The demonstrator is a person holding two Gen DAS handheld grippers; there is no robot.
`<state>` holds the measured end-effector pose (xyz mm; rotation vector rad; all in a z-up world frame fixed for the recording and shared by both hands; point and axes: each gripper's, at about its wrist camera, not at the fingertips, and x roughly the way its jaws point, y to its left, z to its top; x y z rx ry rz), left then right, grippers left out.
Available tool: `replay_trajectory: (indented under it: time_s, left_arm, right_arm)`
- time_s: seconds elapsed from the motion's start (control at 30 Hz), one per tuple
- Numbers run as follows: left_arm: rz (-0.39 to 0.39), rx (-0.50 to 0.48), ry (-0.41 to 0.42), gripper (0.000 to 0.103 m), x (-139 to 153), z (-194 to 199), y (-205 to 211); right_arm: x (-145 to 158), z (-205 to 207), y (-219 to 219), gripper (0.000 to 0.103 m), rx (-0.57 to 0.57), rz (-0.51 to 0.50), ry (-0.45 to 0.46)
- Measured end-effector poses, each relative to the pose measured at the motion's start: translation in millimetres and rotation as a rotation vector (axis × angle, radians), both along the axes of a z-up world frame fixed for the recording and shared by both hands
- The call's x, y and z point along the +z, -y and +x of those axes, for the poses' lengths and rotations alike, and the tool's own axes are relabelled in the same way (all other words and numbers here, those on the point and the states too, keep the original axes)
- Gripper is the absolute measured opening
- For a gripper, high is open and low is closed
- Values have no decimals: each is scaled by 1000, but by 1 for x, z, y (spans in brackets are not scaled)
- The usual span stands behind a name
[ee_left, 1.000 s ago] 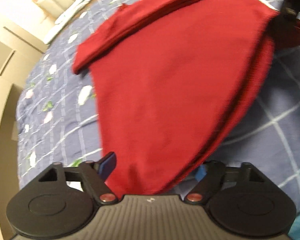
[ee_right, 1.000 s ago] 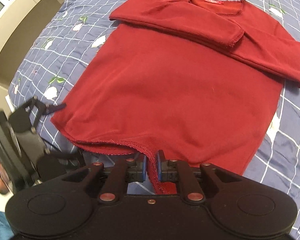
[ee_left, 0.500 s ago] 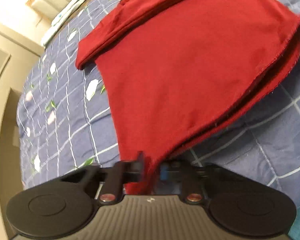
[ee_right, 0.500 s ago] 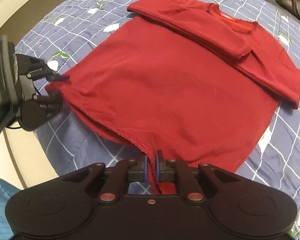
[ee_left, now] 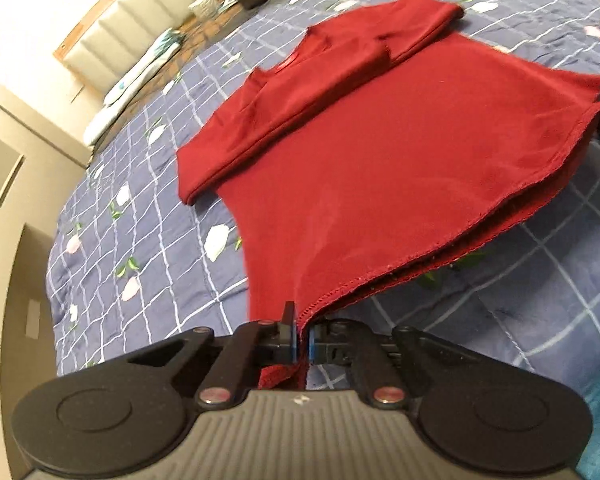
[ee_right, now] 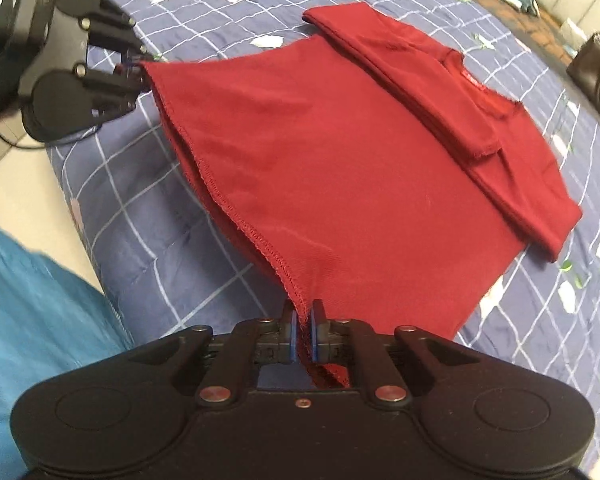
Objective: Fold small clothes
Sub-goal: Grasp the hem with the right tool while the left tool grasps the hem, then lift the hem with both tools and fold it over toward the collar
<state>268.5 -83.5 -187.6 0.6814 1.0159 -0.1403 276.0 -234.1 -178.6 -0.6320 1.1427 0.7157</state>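
A dark red long-sleeved top [ee_left: 380,168] [ee_right: 340,184] lies on a bed, both sleeves folded across its chest. My left gripper [ee_left: 303,340] is shut on one bottom hem corner. My right gripper [ee_right: 305,332] is shut on the other hem corner. The hem edge between them is lifted off the bedspread and stretched taut. In the right wrist view the left gripper [ee_right: 134,66] shows at the upper left, pinching its corner. The right gripper's dark body shows at the right edge of the left wrist view.
The bed carries a blue checked bedspread with flowers [ee_left: 140,240] [ee_right: 560,320]. A padded headboard [ee_left: 112,36], pale folded cloth [ee_left: 140,76] and a black handbag [ee_right: 596,68] sit at the far end. Teal clothing of the person [ee_right: 40,300] is at the near edge.
Both grippers have lifted the hem higher off the bed. The left gripper, open a second ago, closed on its corner. The top now lies farther ahead in both views.
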Motion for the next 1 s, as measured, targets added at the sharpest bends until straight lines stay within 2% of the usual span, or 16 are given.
replay_trajectory:
  time_s: [0.13, 0.43, 0.73, 1.0]
  left_arm:
    - [-6, -53, 5, 4, 11, -16, 1]
    - [-75, -33, 2, 4, 27, -55, -1]
    - [-144, -51, -61, 4, 40, -134, -9]
    - [-201, -38, -123, 4, 46, -168, -27]
  right_arm:
    - [10, -13, 3, 6, -31, -6, 32]
    - [29, -57, 10, 6, -82, -9, 54]
    - [37, -128, 15, 6, -158, 13, 18]
    - [42, -182, 17, 6, -243, 43, -33]
